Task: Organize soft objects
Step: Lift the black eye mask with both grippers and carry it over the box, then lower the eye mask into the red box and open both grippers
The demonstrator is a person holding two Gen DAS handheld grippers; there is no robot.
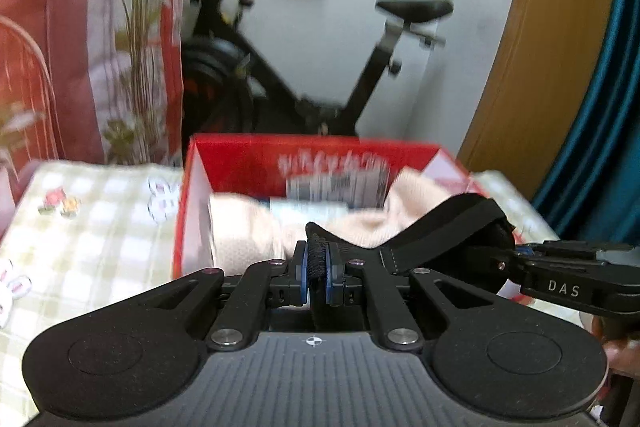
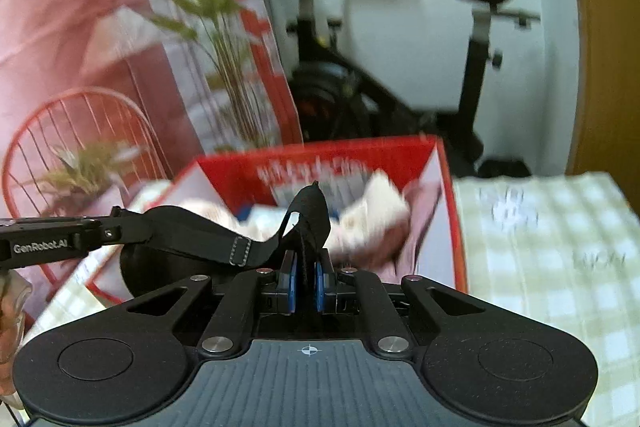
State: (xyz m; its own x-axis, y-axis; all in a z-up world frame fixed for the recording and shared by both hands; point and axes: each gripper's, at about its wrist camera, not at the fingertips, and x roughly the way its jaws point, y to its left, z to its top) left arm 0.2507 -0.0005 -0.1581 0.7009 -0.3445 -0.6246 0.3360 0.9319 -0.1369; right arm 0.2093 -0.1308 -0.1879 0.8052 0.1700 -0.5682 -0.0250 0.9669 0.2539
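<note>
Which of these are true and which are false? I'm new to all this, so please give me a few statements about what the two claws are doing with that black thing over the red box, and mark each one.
1. Both grippers are clamped on the same black strap. True: the left gripper pinches one end and the right gripper the other.
2. The red box is empty. False: pale pink fabric lies inside it.
3. The box stands on a checked cloth. True.
4. The right gripper is open. False: its jaws are shut on the strap.
5. An exercise bike stands behind the box. True.
</note>
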